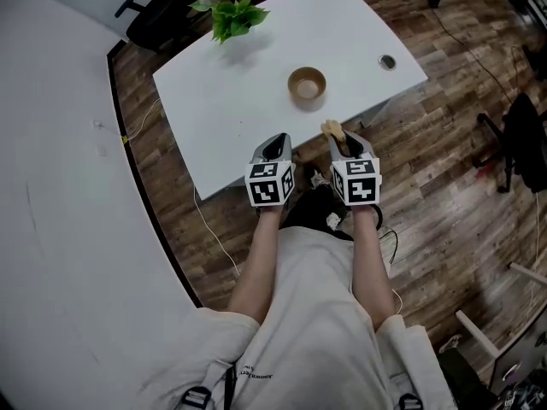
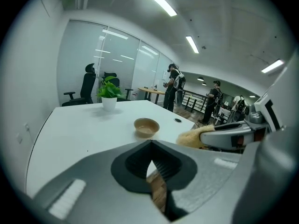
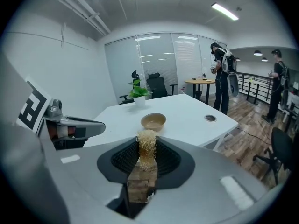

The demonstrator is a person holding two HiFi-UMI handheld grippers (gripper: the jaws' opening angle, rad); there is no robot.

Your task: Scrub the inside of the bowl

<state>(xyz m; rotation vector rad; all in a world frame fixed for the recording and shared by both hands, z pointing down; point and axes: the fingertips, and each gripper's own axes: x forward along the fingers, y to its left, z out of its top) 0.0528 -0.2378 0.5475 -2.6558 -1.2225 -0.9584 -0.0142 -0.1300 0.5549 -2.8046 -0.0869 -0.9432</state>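
Note:
A tan bowl sits upright on the white table, also seen as the bowl and the bowl in the gripper views. My right gripper is shut on a tuft of straw-coloured loofah scrubber, held short of the table's near edge; the scrubber pokes out past the jaws. My left gripper hangs beside it, shut with nothing between its jaws. Both grippers are well short of the bowl.
A potted green plant stands at the table's far side. A cable grommet is set in the table's right end. Office chairs stand behind the table. People stand far back on the wooden floor.

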